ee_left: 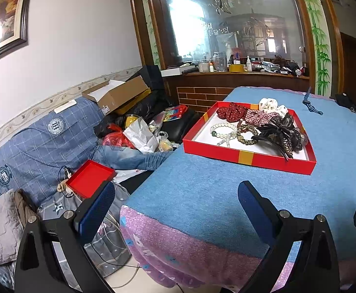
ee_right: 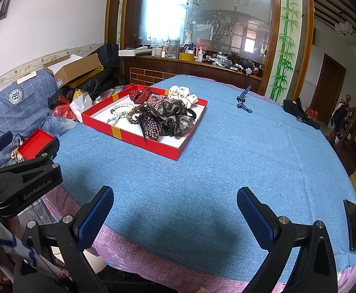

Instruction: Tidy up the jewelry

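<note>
both tools are hovering low over the near edge of the bench (ee_right: 227, 146), jaws spread wide and holding nothing. bead bracelets (ee_left: 223, 131) and scrunchies (ee_right: 175, 114) are lying heaped in the red tray (ee_right: 134, 135); a striped band (ee_right: 242, 101) is lying apart on the cloth. the scene is fitting either sorting underway or sorting finished, save that stray band.

left tool (ee_left: 175, 207); right tool (ee_right: 174, 210).

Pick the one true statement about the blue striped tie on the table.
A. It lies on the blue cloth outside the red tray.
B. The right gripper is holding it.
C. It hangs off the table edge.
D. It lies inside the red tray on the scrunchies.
A. The blue striped tie lies alone on the blue cloth, away from the red tray; the right gripper is open and empty.
</note>
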`<state>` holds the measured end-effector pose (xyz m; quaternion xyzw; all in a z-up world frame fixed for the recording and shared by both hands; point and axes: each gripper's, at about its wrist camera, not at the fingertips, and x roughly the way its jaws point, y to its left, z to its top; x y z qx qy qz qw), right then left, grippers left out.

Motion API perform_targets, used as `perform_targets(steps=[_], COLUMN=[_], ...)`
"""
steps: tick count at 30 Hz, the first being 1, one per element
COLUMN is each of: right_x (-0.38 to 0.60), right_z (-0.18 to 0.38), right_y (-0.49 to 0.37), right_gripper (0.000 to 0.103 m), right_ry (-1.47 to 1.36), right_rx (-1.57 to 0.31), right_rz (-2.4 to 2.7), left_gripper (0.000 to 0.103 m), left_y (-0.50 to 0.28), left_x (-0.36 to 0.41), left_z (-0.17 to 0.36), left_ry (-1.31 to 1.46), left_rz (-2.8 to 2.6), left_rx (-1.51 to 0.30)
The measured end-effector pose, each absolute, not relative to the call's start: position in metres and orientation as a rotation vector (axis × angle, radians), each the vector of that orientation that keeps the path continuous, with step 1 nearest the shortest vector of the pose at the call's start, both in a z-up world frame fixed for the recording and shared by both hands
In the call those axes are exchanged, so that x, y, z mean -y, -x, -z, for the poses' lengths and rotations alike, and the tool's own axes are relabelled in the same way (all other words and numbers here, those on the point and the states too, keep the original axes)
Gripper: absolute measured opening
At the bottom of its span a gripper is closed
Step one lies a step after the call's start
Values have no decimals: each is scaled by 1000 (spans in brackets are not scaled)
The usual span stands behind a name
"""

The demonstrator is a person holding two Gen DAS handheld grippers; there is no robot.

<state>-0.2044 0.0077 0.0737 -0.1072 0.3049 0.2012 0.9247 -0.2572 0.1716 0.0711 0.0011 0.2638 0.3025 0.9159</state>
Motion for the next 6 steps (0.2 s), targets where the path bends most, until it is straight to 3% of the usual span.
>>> perform_targets(steps=[6], right_x=[0], right_z=[-72], right_y=[199], right_gripper=[102], right_ry=[204], right_rx=[-644], right_rz=[-414], left_gripper=[100], left_y=[251], left_x=[-170], left_z=[-78], left_ry=[-7], left_rz=[-616], left_rx=[-535])
